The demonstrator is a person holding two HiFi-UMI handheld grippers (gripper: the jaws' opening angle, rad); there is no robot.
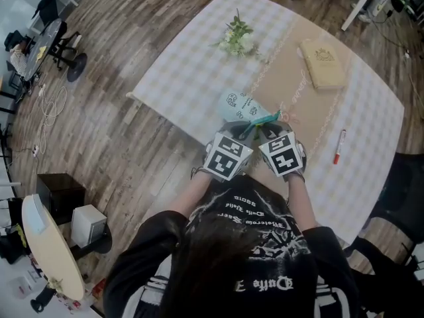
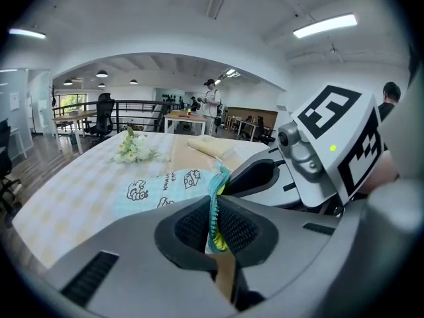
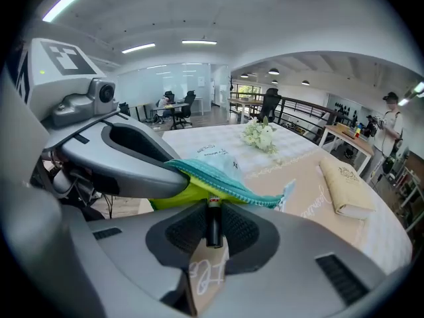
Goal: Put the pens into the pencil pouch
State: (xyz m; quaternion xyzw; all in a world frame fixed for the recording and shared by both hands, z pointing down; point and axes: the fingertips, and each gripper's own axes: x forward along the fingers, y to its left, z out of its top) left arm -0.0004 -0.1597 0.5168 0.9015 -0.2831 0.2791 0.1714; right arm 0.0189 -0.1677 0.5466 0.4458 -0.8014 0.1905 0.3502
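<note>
A pale teal pencil pouch (image 1: 240,105) with cartoon prints lies near the table's front edge. My left gripper (image 2: 213,227) is shut on the pouch's teal zipper edge (image 2: 214,189) and holds it up. My right gripper (image 3: 213,229) is shut on a black pen (image 3: 213,218), which points at the pouch's mouth, where the yellow-green lining (image 3: 177,195) shows under the lifted edge (image 3: 222,179). In the head view both grippers sit side by side at the pouch's near end, left gripper (image 1: 246,134) and right gripper (image 1: 268,131). A red and white pen (image 1: 338,146) lies on the cloth to the right.
The table carries a checked cloth (image 1: 192,71) and a beige runner (image 1: 288,78). A small bunch of white flowers (image 1: 237,37) lies at the far side, and a cream book (image 1: 322,63) at the far right. The table's front edge (image 1: 165,121) runs just left of the grippers.
</note>
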